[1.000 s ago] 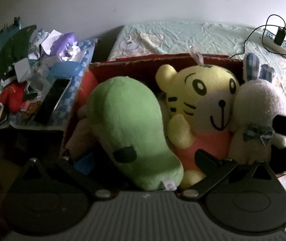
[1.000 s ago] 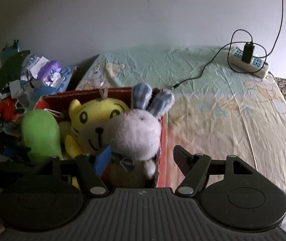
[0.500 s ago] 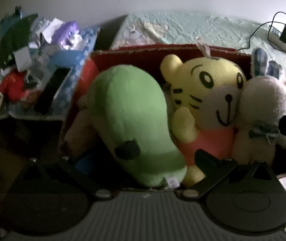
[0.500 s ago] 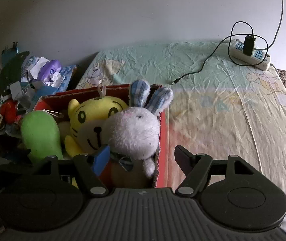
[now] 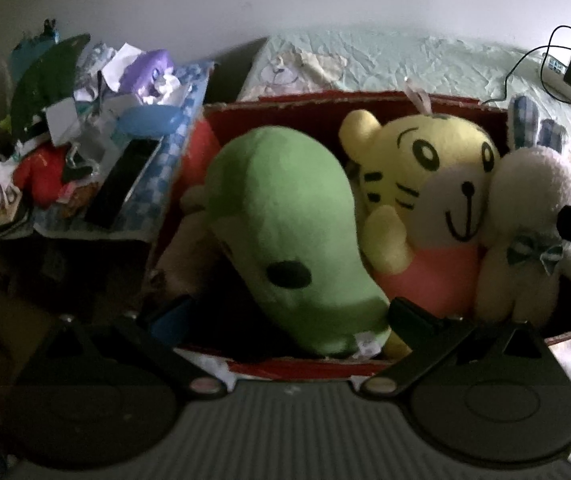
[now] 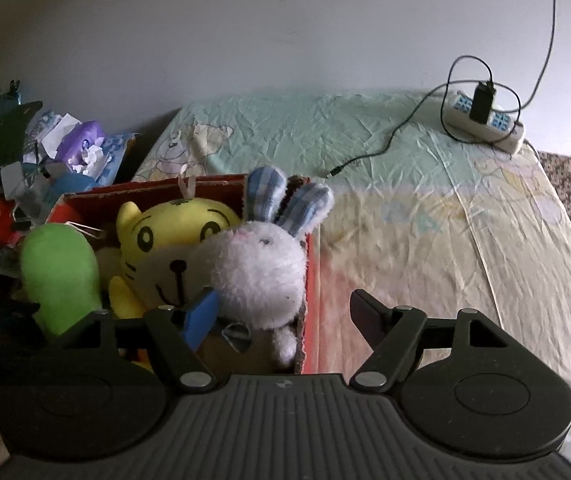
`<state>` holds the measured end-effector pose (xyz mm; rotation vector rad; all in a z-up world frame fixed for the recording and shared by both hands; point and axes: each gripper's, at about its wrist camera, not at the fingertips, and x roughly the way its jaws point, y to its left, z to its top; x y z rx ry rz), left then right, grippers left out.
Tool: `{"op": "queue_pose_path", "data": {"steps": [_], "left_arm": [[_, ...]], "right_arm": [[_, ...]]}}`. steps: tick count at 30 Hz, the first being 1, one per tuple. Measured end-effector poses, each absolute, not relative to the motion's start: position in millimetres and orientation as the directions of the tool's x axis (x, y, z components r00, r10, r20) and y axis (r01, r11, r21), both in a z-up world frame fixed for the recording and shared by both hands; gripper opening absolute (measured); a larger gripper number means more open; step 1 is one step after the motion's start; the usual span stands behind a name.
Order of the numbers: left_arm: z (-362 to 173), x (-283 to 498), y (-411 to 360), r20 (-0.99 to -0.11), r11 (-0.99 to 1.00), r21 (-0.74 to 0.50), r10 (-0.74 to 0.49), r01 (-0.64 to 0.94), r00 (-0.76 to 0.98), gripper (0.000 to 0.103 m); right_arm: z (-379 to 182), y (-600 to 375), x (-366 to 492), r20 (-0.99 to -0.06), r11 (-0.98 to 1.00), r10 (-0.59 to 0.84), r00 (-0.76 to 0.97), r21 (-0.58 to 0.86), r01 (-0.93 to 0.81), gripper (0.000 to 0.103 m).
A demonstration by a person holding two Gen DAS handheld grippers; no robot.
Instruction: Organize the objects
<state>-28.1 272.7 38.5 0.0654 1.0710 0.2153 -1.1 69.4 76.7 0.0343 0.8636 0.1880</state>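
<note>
The red cardboard box (image 5: 365, 98) sat on the pastel bedsheet (image 6: 425, 216), packed with a green plush toy (image 5: 285, 232), a yellow tiger plush (image 5: 433, 184) and, at its three o'clock, a white fluffy rabbit plush (image 6: 261, 272). The left gripper (image 5: 281, 316) and right gripper (image 6: 281, 312) both hung spread wide, holding nothing

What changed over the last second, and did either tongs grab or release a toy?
Only the views shifted slightly. The left tongs and right tongs stay open and empty. The green plush, yellow tiger and white rabbit kept their places in the red box.
</note>
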Motion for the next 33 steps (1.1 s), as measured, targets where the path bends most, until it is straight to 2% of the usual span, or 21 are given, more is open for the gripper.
{"op": "queue_pose_path", "data": {"steps": [22, 33], "left_arm": [[54, -29, 296, -0.843, 0.986, 0.081, 0.147, -0.148, 0.517, 0.103], [53, -23, 289, -0.844, 0.988, 0.096, 0.145, -0.121, 0.517, 0.103]], "right_arm": [[83, 89, 3, -0.751, 0.987, 0.151, 0.642, 0.076, -0.143, 0.075], [84, 89, 5, -0.757, 0.981, 0.188, 0.626, 0.116, -0.154, 0.075]]}}
